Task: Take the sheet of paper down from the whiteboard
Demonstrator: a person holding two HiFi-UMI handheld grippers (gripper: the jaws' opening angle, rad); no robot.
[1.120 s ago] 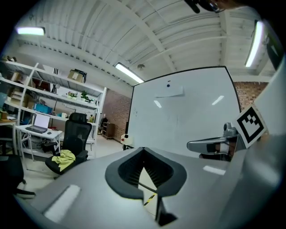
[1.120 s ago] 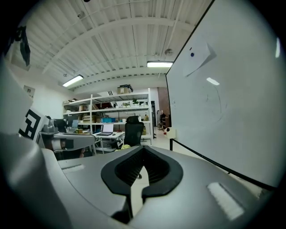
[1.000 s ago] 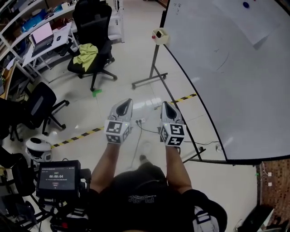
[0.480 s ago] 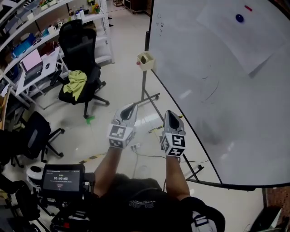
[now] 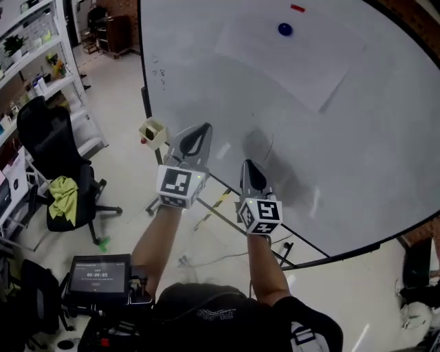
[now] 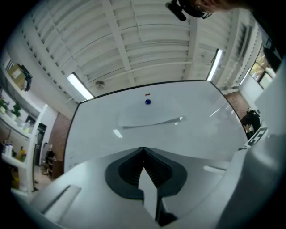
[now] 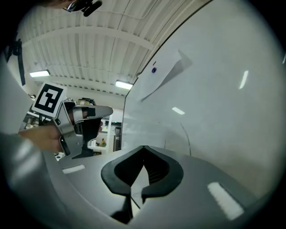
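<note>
A white sheet of paper (image 5: 292,58) hangs high on the whiteboard (image 5: 385,158), pinned by a blue round magnet (image 5: 284,29) near its top edge. A small red magnet (image 5: 297,8) sits just above it. My left gripper (image 5: 201,129) is raised toward the board, below and left of the sheet, shut and empty. My right gripper (image 5: 249,165) is lower and also shut with nothing in it. The left gripper view shows the sheet (image 6: 149,116) and blue magnet (image 6: 148,102) ahead above the closed jaws. In the right gripper view the sheet (image 7: 165,76) hangs up on the board, its lower corner curling off.
A small beige holder (image 5: 153,130) hangs at the whiteboard's left edge. The board's stand legs (image 5: 206,206) reach across the floor below my arms. A black office chair with a yellow cloth (image 5: 65,196) and shelving (image 5: 41,62) stand at the left. A screen (image 5: 95,273) is at the lower left.
Both grippers have risen from near the floor toward the whiteboard, the left one further. The head view has tilted up, so the paper sits nearer the middle.
</note>
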